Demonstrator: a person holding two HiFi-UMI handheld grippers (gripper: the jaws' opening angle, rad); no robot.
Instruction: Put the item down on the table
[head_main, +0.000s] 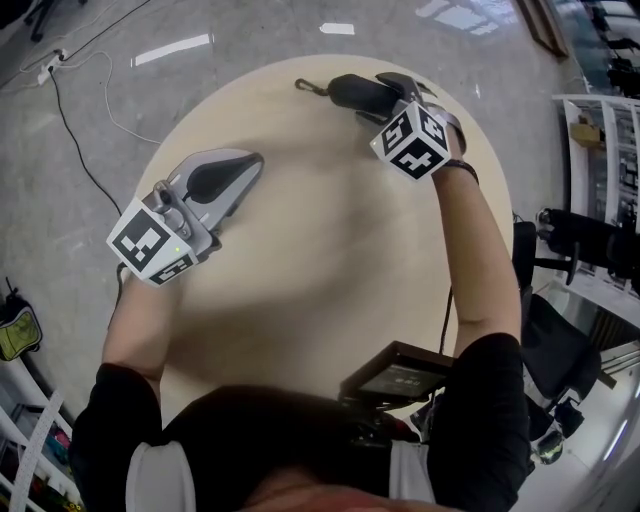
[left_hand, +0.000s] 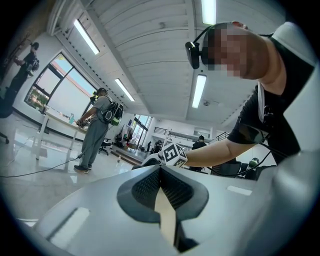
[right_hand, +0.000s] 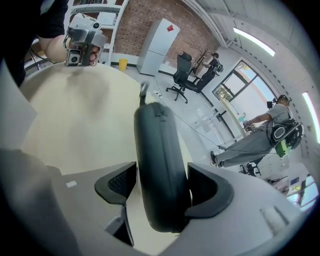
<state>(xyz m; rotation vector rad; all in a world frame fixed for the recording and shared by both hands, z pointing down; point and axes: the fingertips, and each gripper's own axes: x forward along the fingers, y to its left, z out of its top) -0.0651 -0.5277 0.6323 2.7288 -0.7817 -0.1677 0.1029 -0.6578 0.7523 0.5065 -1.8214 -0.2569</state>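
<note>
Right now I see my right gripper (right_hand: 160, 192) with jaws spread loosely around the dark pouch (head_main: 350, 90) at the far edge of the round table (head_main: 330, 250), while my left gripper (left_hand: 160, 172) has its jaws pressed together, empty.

The round table (head_main: 330, 250) stands in the middle of the floor. The case (head_main: 360, 92) is at the table's far right part, between the jaws of the right gripper (right_hand: 162, 170), with a gap beside its left face. Its clip (head_main: 310, 88) points left. The left gripper (head_main: 250, 165) is over the table's left side, well apart from the case. On the floor, far left of the table, lies a cable (head_main: 75, 140). A chair (head_main: 560, 340) stands right of the table's near edge.
</note>
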